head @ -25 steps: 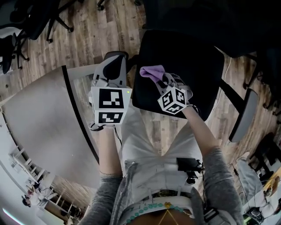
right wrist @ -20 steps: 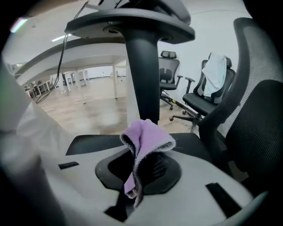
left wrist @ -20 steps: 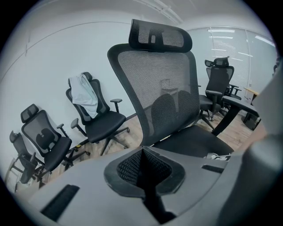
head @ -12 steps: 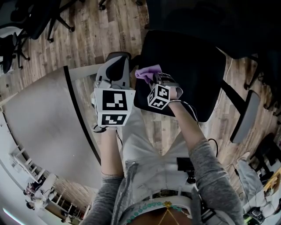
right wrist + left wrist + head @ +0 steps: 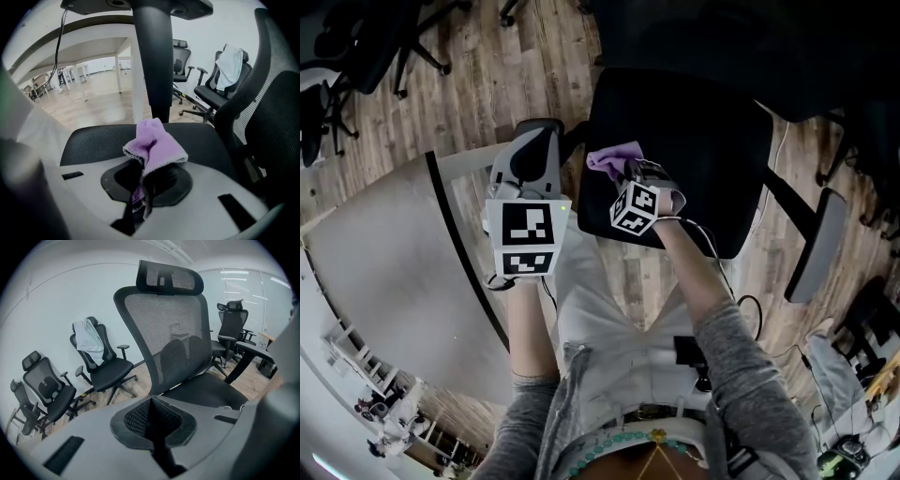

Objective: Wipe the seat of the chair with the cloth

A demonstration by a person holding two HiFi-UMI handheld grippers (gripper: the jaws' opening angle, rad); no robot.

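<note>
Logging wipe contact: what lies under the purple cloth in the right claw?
The chair's black seat lies under the cloth, which the right claw pinches. The cloth covers the seat patch beneath, so contact there cannot be seen.

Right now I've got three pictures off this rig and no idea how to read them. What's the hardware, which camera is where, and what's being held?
There is no robot here: a person holds a two-fingered gripper in each hand. The top-down picture comes from a camera on the person's head. The other two come from cameras riding on each gripper, looking along its fingers. The marker cubes are part of the grippers.

Below is the black seat of an office chair on a wooden floor. The right gripper has its fingers shut on a purple cloth, near one edge of the seat. Whether the cloth touches the seat is unclear. The left gripper is shut on nothing, beside the chair, facing its mesh backrest.
</note>
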